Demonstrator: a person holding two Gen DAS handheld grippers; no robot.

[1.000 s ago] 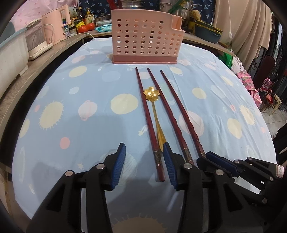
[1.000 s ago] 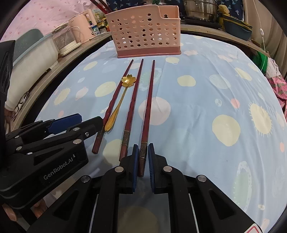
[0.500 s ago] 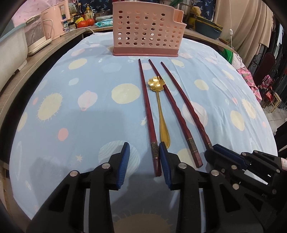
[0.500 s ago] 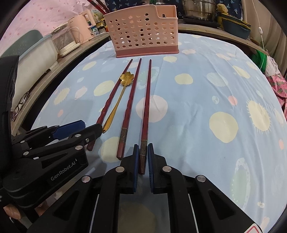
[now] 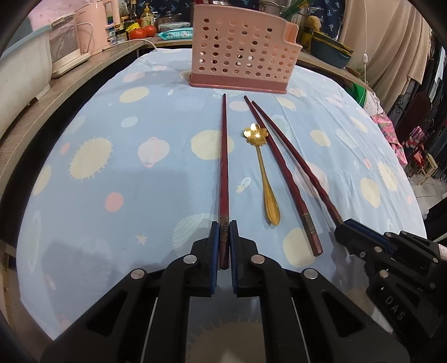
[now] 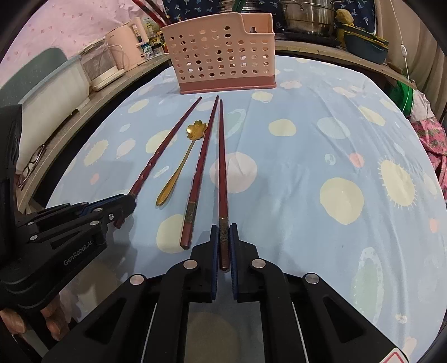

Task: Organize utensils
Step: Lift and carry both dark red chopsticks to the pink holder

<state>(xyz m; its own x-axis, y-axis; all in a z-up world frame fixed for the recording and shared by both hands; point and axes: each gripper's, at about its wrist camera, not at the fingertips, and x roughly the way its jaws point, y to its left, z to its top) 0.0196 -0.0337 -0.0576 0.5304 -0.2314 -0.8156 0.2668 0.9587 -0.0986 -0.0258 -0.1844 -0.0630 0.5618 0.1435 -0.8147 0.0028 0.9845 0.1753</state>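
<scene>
Three dark red chopsticks and a gold flower-bowl spoon (image 5: pixel 259 159) lie on the blue patterned tablecloth, pointing at a pink perforated utensil holder (image 5: pixel 243 55) at the far side. My left gripper (image 5: pixel 224 229) is shut on the thick end of the left chopstick (image 5: pixel 223 156). My right gripper (image 6: pixel 223 231) is shut on the thick end of the right chopstick (image 6: pixel 222 156). The middle chopstick (image 6: pixel 199 173) lies free between them, beside the spoon (image 6: pixel 178 170). The holder (image 6: pixel 220 53) also shows in the right wrist view.
The round table's edge (image 5: pixel 16 156) runs along the left, with a wooden counter behind holding a white appliance (image 5: pixel 67 47), tomatoes and bottles. Pots (image 6: pixel 307 14) stand behind the holder. Glasses (image 6: pixel 33 164) lie on the left counter.
My left gripper has closed from open onto the end of the left chopstick. My right gripper stays shut on the right chopstick, whose tip has swung closer to the middle chopstick.
</scene>
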